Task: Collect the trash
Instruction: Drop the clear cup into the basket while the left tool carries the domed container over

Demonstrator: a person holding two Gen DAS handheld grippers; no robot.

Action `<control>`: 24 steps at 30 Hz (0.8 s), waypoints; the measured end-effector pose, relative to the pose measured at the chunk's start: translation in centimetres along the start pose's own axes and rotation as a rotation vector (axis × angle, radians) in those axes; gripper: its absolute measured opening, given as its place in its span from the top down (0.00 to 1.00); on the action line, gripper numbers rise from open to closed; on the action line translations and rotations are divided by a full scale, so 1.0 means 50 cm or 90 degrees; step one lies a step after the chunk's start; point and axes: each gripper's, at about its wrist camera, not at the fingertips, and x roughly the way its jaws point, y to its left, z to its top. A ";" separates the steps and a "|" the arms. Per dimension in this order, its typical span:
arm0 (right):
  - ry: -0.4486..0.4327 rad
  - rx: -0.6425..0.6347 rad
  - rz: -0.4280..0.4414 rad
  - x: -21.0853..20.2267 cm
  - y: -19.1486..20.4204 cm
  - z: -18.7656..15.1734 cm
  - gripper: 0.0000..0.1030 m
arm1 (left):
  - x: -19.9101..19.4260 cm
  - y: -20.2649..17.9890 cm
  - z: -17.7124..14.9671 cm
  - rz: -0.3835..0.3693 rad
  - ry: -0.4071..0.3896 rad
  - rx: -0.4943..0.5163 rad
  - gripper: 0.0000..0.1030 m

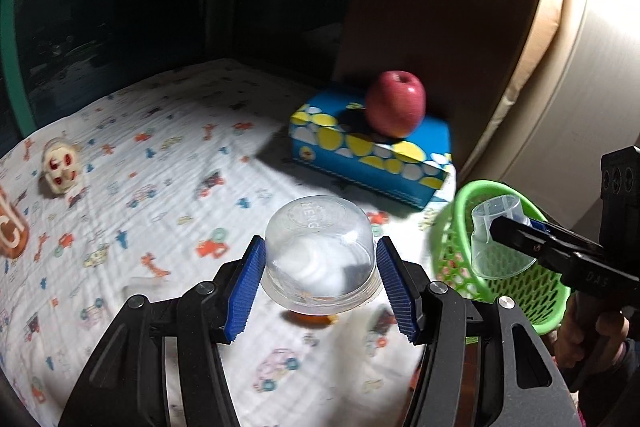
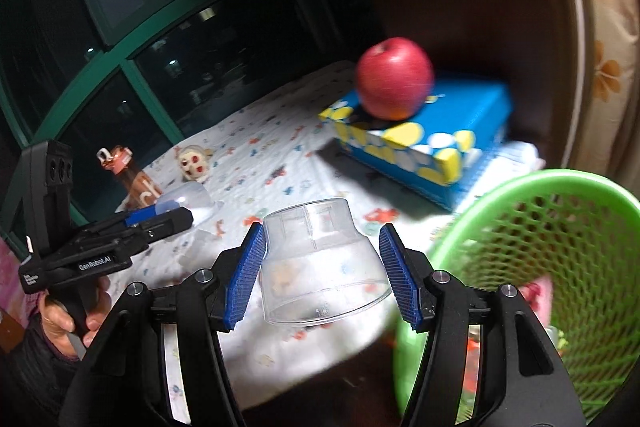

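Presently, a clear plastic cup is gripped by the left tool, a clear cap by the right tool; neither is yet dropped into the green basket nearby. Wrappers remain on the tabletop.

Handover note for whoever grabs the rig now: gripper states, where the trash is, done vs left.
Left hand-held gripper: around a clear dome cup, lifted above the patterned cloth.
Right hand-held gripper: around a clear flared cup, next to the green mesh basket.
Done: some items appear to lie in the basket already.
Left: drop both cups in. A small wrapper and a brown bottle remain on the cloth. Apple sits on the blue box.
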 end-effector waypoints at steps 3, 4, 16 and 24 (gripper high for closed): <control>-0.006 0.010 -0.034 -0.033 -0.038 -0.014 0.42 | 0.016 -0.052 0.005 -0.024 0.004 0.016 0.46; -0.007 0.014 -0.042 -0.040 -0.048 -0.018 0.42 | 0.020 -0.066 0.006 -0.030 0.005 0.021 0.46; -0.016 0.075 -0.133 -0.124 -0.183 -0.063 0.42 | 0.078 -0.232 0.015 -0.092 0.032 0.088 0.46; -0.034 0.093 -0.152 -0.174 -0.219 -0.079 0.42 | 0.102 -0.296 0.017 -0.114 0.048 0.115 0.46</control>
